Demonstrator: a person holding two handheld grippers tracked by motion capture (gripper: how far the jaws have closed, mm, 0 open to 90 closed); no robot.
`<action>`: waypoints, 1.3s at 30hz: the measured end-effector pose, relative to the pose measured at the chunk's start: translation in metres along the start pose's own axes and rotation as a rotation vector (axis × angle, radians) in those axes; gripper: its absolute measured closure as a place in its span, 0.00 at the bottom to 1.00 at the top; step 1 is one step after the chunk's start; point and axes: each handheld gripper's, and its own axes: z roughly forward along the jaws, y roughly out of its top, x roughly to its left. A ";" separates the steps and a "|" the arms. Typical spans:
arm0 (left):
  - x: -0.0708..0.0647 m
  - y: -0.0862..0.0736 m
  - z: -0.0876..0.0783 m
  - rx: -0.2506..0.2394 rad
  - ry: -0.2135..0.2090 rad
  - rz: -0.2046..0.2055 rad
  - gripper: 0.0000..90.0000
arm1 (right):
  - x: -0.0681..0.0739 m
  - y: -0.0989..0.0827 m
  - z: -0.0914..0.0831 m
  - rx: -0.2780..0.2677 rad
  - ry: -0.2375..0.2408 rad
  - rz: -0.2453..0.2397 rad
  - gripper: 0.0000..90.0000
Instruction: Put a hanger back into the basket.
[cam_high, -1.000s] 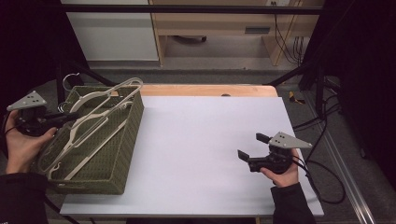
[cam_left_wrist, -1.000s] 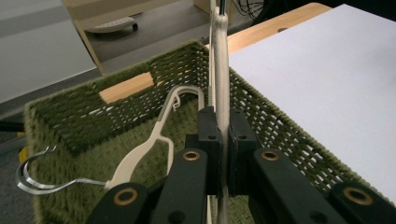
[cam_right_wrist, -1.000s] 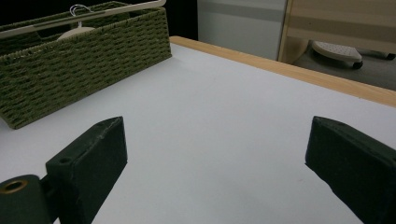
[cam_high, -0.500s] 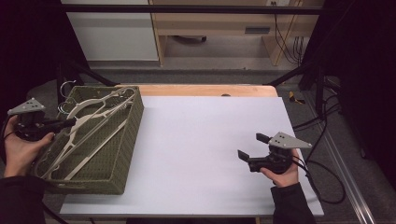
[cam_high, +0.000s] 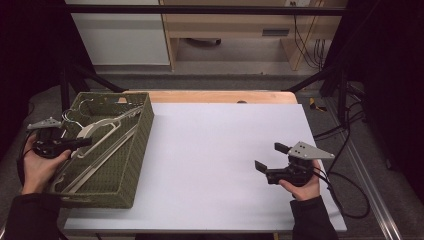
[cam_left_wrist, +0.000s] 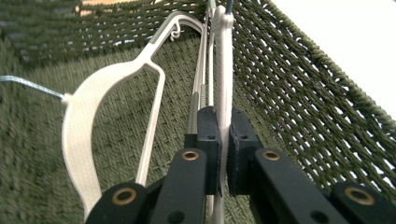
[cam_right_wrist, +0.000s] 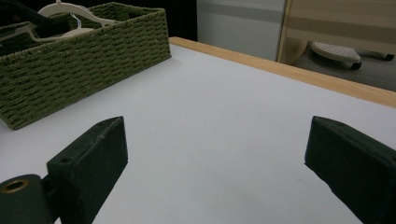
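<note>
Now the left gripper (cam_high: 85, 142) is pinching a white hanger (cam_left_wrist: 223, 70) by one thin arm, its jaws pressed onto it from both sides, as the left gripper view is showing close up. The hanger is lying down inside the green woven basket (cam_high: 132, 165), which is sitting at the left end of the desk (cam_high: 215, 150). A second white hanger (cam_left_wrist: 84, 121) is lying just beside the held one in the same basket, its broad shoulder curving off to the left of the jaws. In the high view the person's left hand (cam_high: 37, 167) is reaching over the basket's outer wall, with the gripper pointing across the basket's inside. The right gripper (cam_high: 270, 157) is hovering low over the bare desk near the right edge, well apart from the basket, jaws spread wide and nothing between them. The right hand (cam_high: 302, 182) is gripping it from below, cable trailing off to the right.
</note>
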 end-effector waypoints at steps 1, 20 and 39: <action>0.000 -0.001 0.002 0.015 0.025 -0.002 0.94 | 0.000 0.000 0.000 0.000 0.000 -0.001 0.07; 0.009 -0.011 0.006 0.031 0.294 -0.039 0.52 | 0.000 -0.001 0.002 0.006 -0.002 -0.001 0.07; -0.091 0.004 -0.018 -0.261 0.079 0.124 0.20 | -0.001 0.001 -0.004 -0.019 -0.008 -0.005 0.06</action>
